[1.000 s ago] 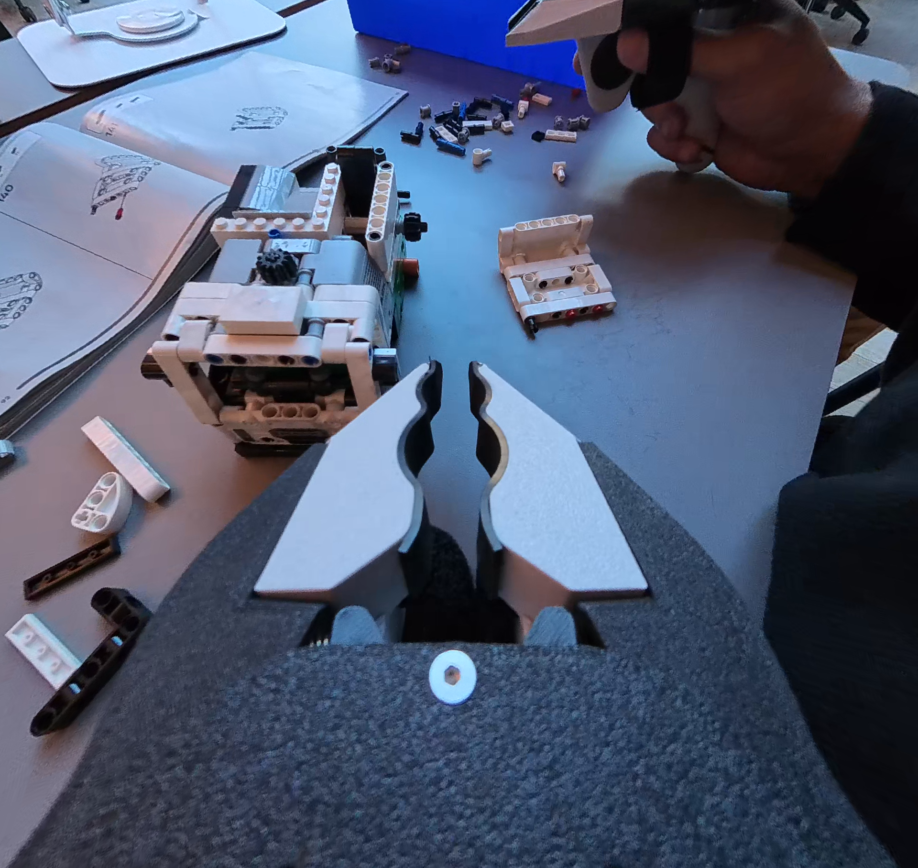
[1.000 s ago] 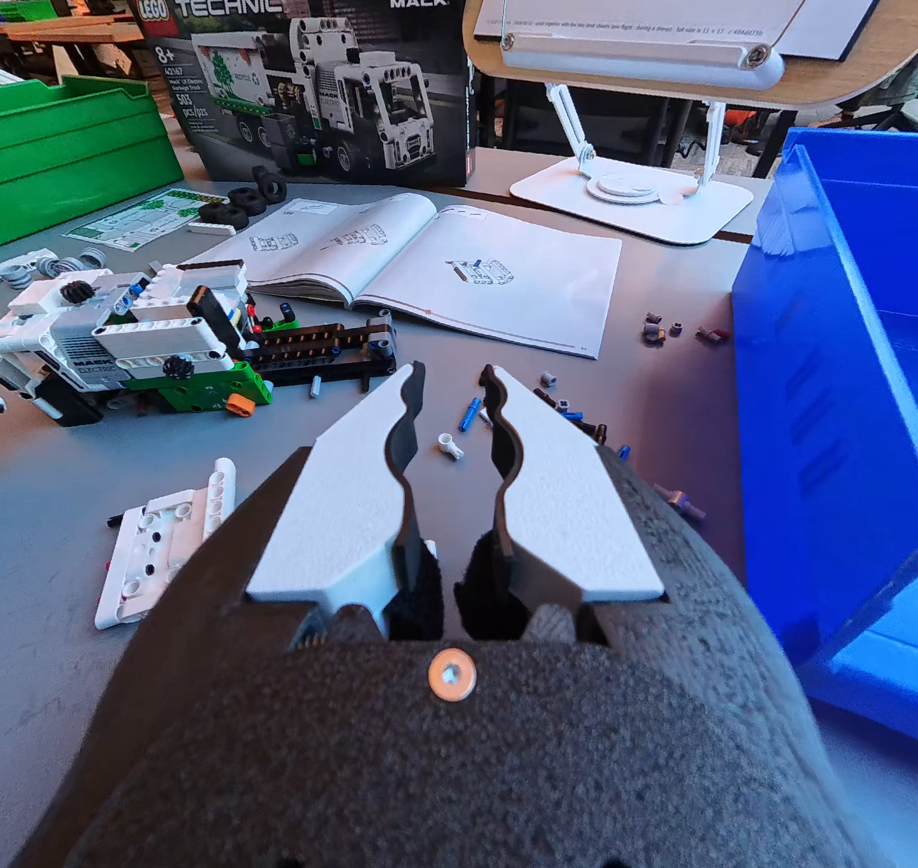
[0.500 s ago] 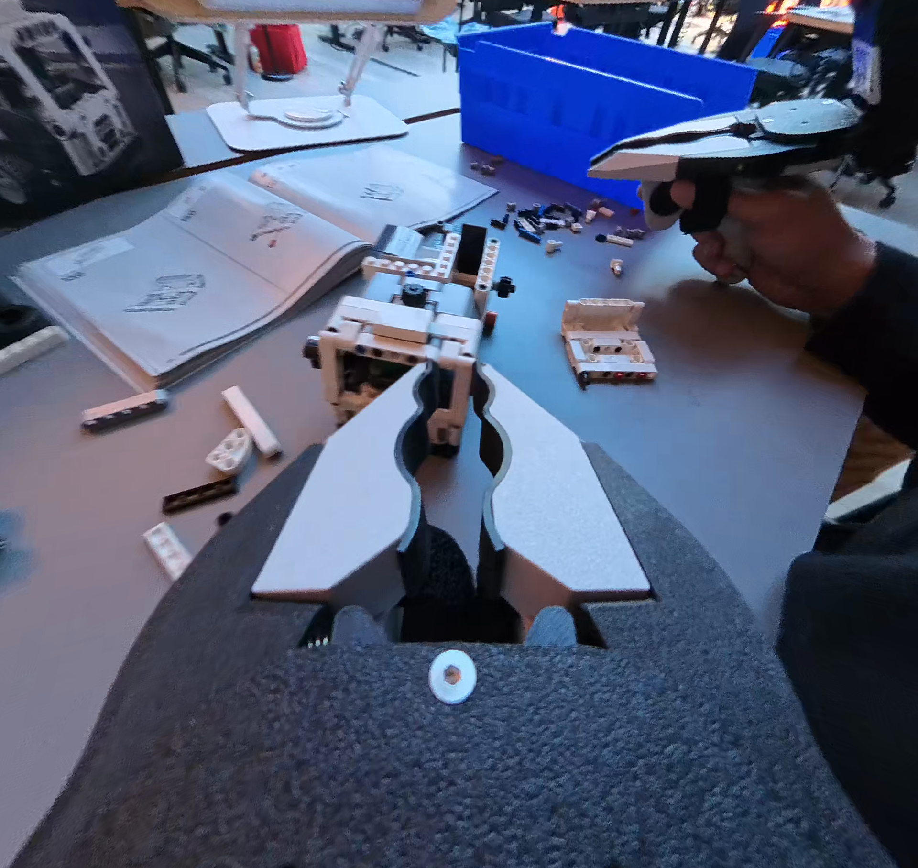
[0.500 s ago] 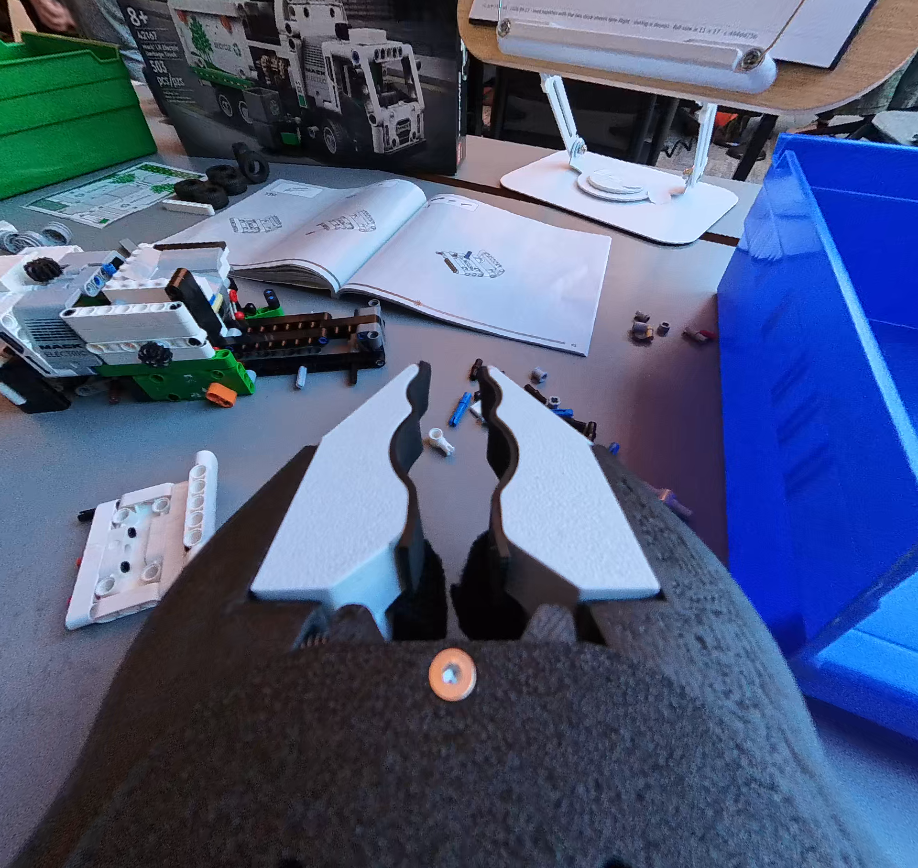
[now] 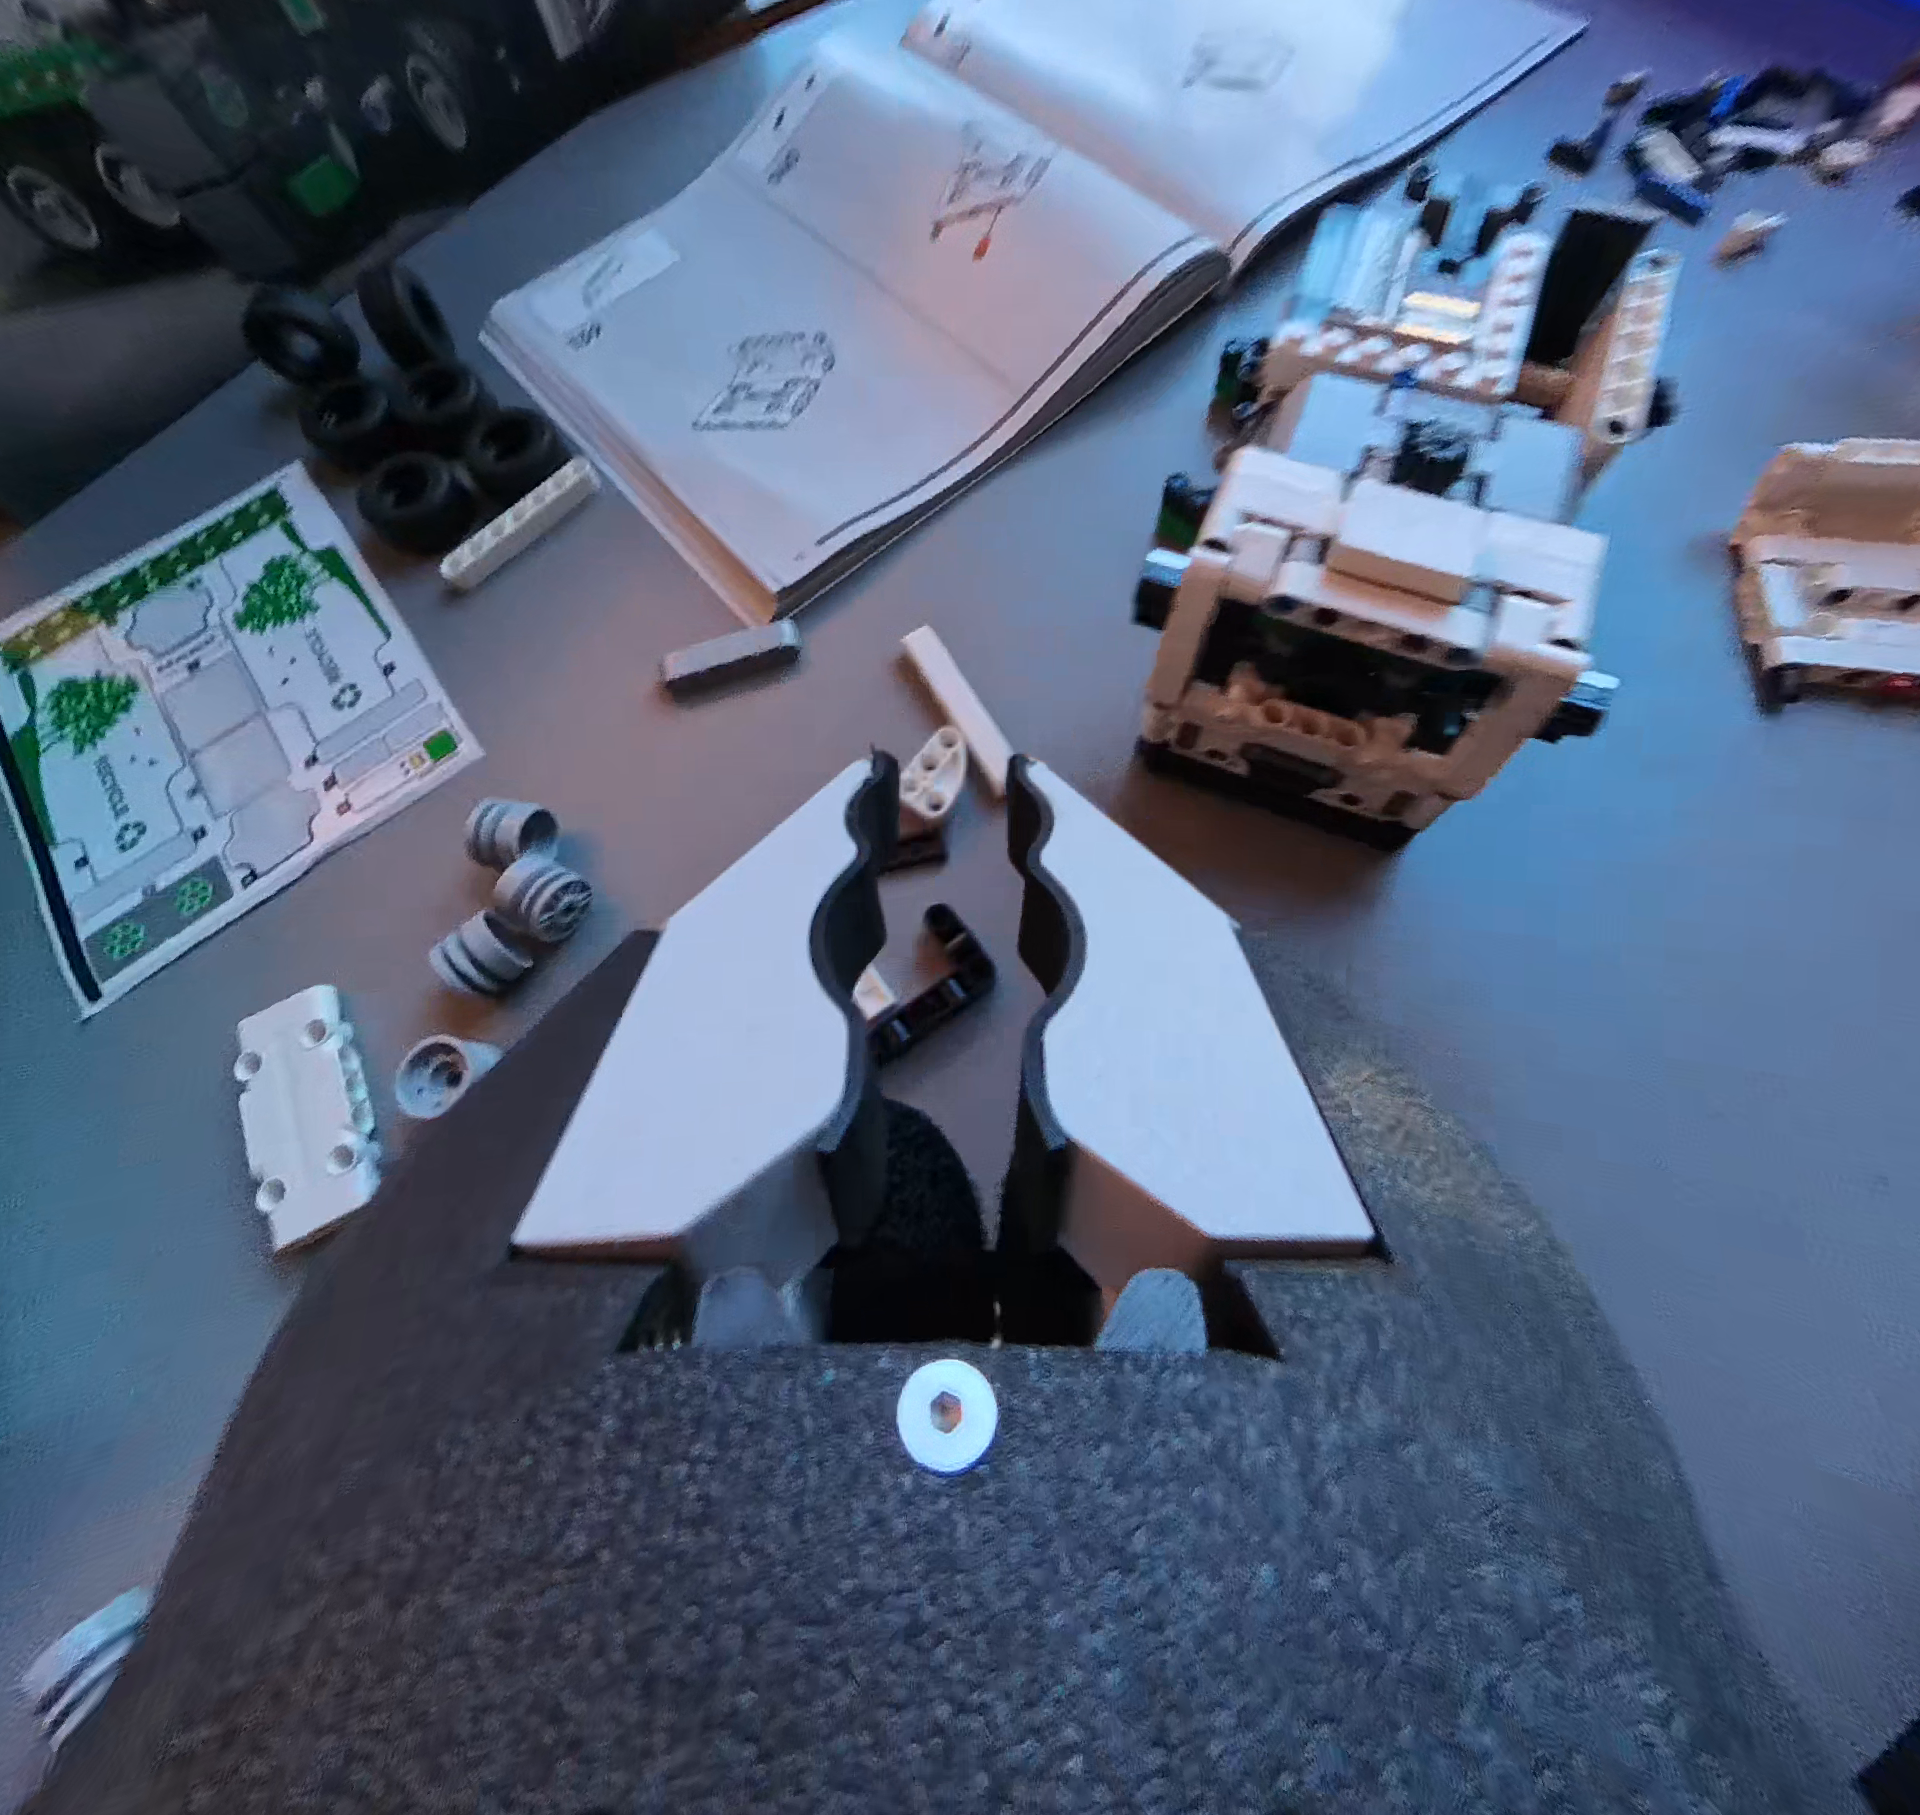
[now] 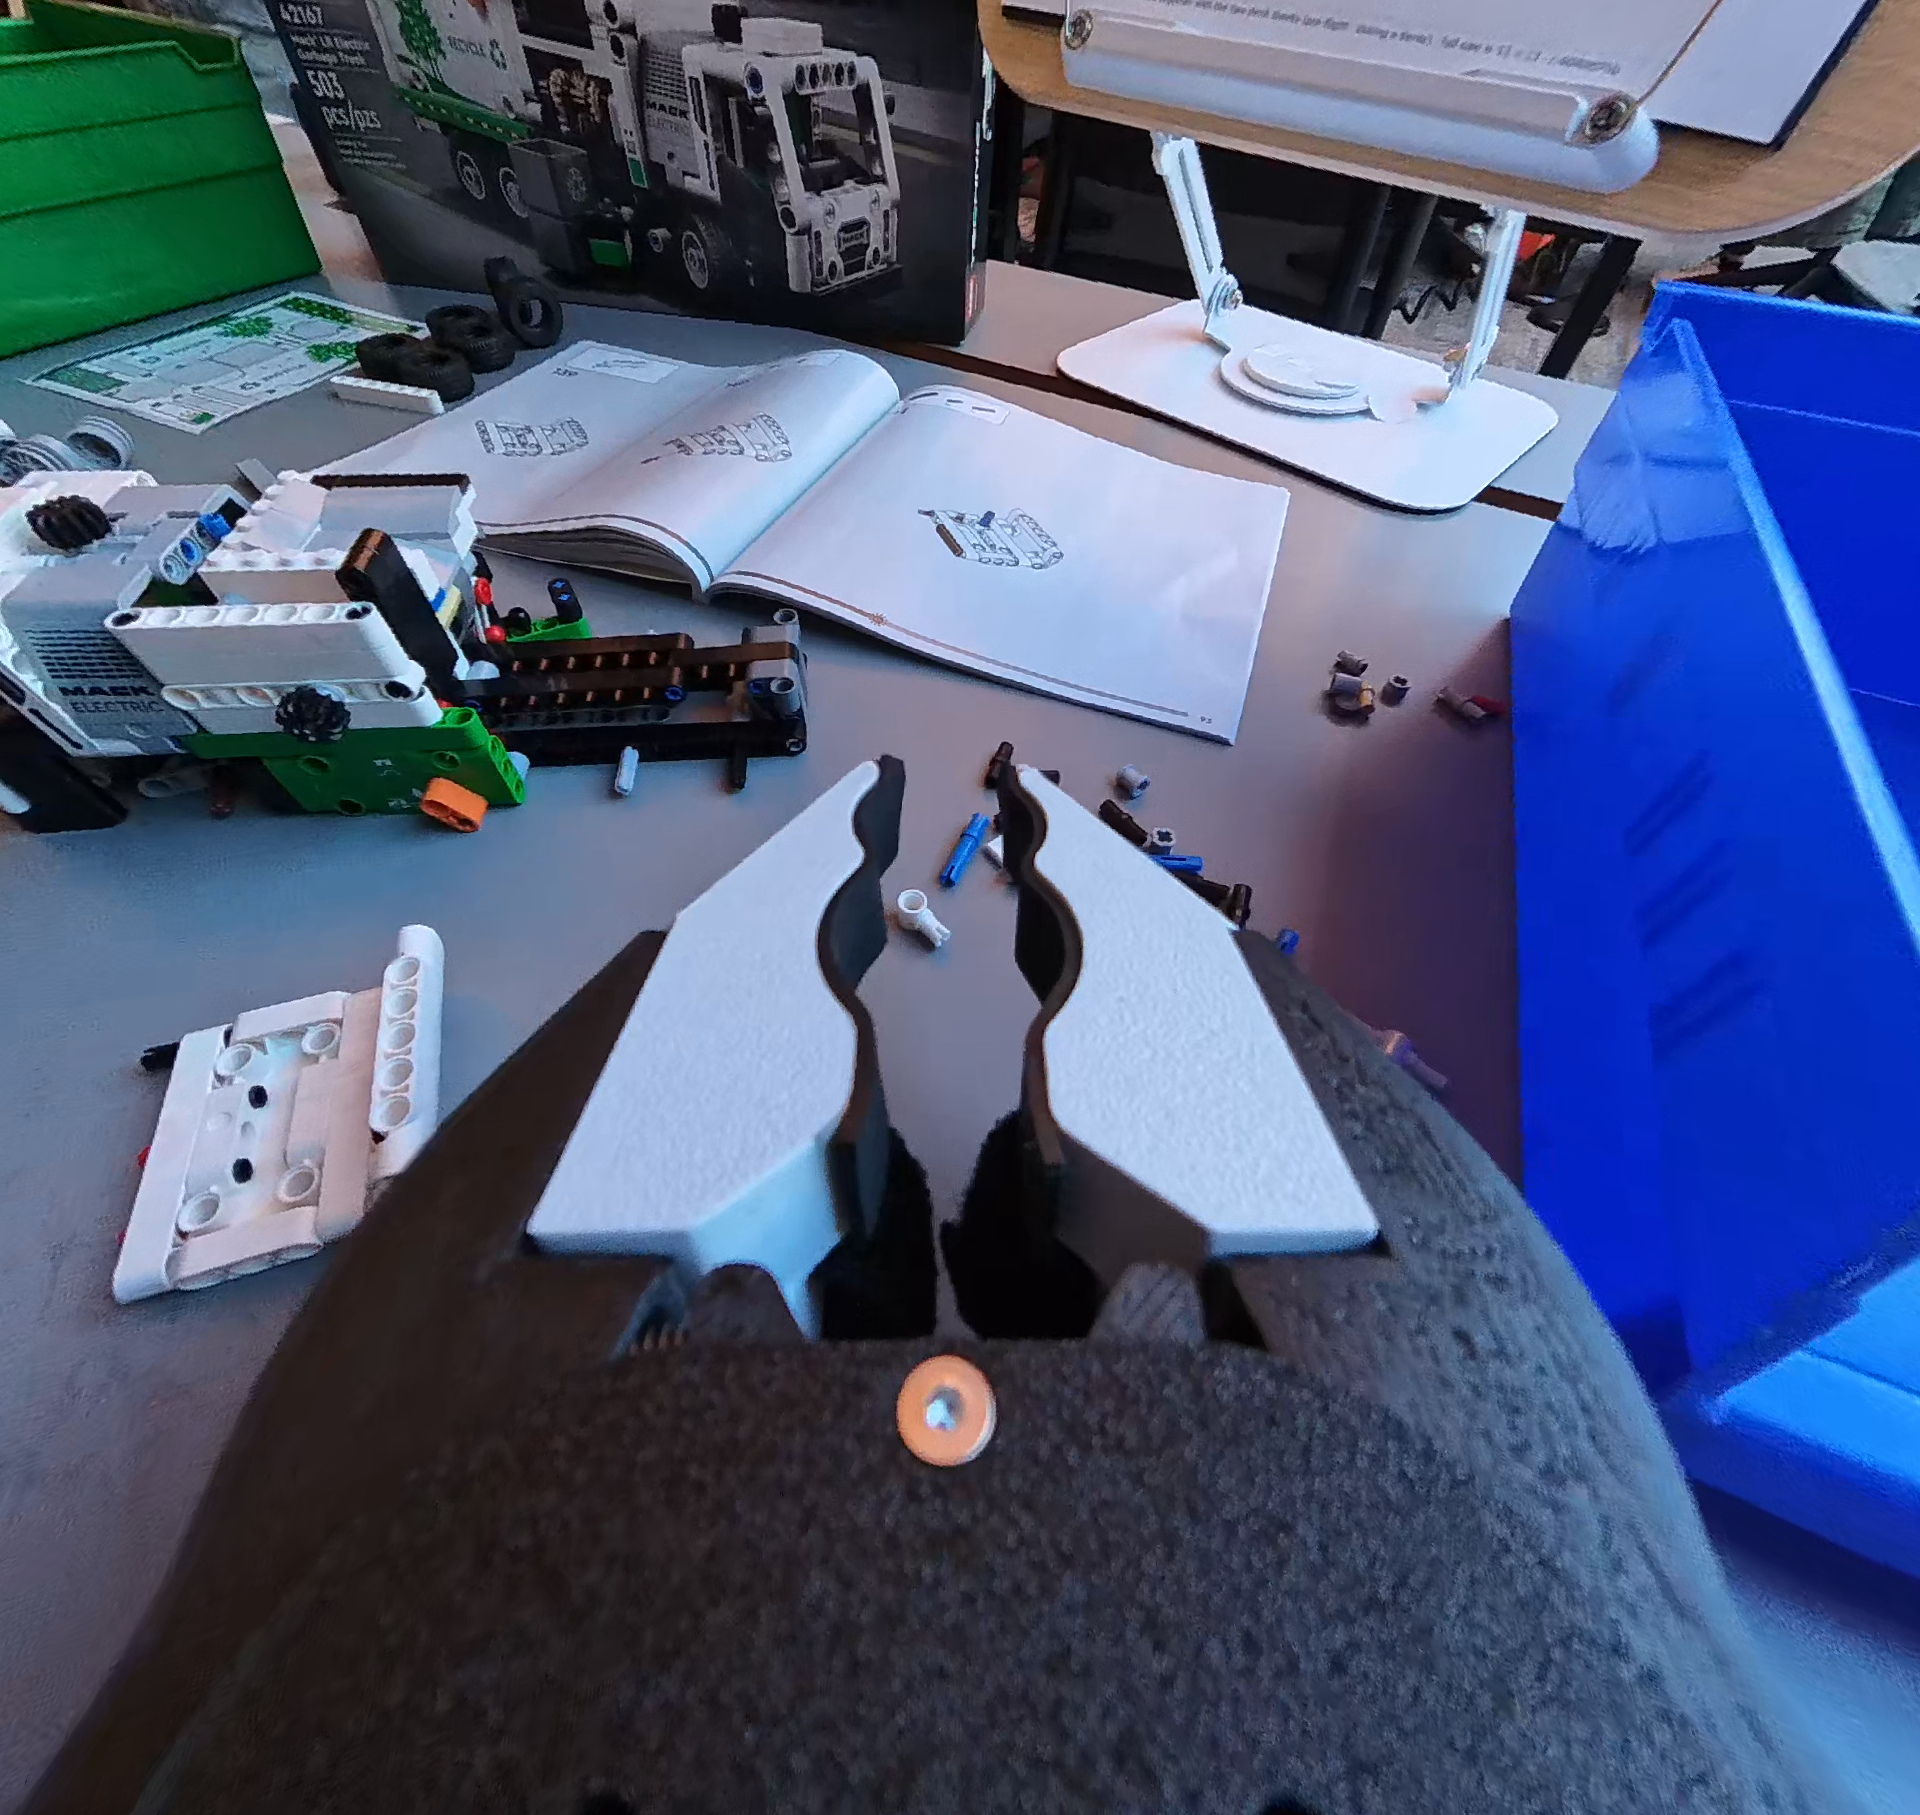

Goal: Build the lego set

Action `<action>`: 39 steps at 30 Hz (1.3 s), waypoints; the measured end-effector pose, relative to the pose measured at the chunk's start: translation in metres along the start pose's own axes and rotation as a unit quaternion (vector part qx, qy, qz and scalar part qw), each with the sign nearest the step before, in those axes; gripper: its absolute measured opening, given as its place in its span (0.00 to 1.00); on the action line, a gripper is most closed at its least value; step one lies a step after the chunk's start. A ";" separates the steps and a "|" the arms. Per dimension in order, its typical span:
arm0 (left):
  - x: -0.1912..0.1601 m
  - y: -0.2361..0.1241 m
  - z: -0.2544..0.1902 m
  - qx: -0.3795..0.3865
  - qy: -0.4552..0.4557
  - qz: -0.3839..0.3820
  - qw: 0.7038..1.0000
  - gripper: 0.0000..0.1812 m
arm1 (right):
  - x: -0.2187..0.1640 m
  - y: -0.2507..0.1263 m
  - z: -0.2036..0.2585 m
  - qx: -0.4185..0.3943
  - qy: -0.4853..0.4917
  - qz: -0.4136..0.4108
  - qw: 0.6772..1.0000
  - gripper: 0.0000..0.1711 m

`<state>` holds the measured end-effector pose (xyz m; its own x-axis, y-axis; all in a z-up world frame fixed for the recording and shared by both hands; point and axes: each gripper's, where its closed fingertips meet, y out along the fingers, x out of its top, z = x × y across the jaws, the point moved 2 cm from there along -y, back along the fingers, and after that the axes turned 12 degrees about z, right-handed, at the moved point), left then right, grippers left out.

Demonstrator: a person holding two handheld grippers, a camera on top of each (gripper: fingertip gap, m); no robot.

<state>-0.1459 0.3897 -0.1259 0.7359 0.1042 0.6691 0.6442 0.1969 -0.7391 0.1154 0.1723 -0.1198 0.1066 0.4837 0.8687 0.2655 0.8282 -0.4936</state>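
The half-built white, grey and green truck (image 5: 1382, 622) stands on the grey table, right of and beyond my left gripper (image 5: 945, 778); it also shows at the left of the right wrist view (image 6: 260, 643). My left gripper is open and empty, over a small white curved piece (image 5: 935, 778) and a black angled beam (image 5: 940, 981). A white beam (image 5: 956, 705) lies just beyond. My right gripper (image 6: 948, 778) is open and empty above small pins: a blue pin (image 6: 964, 846) and a white connector (image 6: 920, 913). A white panel sub-assembly (image 6: 291, 1111) lies to its left.
The open instruction booklet (image 6: 883, 518) lies behind the truck. Black tyres (image 5: 405, 394), grey wheel hubs (image 5: 514, 892), a sticker sheet (image 5: 208, 716) and a white panel (image 5: 307, 1116) lie left. A blue bin (image 6: 1745, 830) stands right, a green bin (image 6: 125, 165), the set's box (image 6: 644, 92) and a white stand (image 6: 1309, 394) behind. My hands' fingertips stand some 35 cm from each other. To reach the small white curved piece (image 5: 935, 778) in a straight line is about 5 cm for my left fingers, about 30 cm for my right.
My left gripper has swung left and tilted down, from the truck's front to the loose pieces, and opened a little wider. The right gripper has barely moved.
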 end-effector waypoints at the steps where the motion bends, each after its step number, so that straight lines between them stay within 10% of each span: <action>1: -0.002 0.004 0.005 0.007 -0.010 0.014 1.000 0.12 | 0.000 0.001 0.001 -0.001 -0.005 0.003 1.000 0.11; 10: -0.017 0.033 0.023 0.018 -0.071 0.106 0.992 0.26 | -0.002 0.003 0.003 -0.002 -0.019 0.011 1.000 0.10; 30: -0.030 0.044 0.017 -0.005 -0.084 0.135 0.987 0.17 | -0.002 0.004 0.005 0.004 -0.023 0.014 1.000 0.09; 39: 0.034 -0.039 -0.084 -0.182 0.081 -0.014 0.980 0.17 | -0.002 0.003 0.005 -0.003 -0.026 0.012 1.000 0.09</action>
<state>-0.1283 0.3037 -0.0810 0.7219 -0.0588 0.6895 0.6740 -0.1654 -0.7199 0.1116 0.1756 -0.1232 0.0639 0.5177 0.8531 0.2686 0.8144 -0.5144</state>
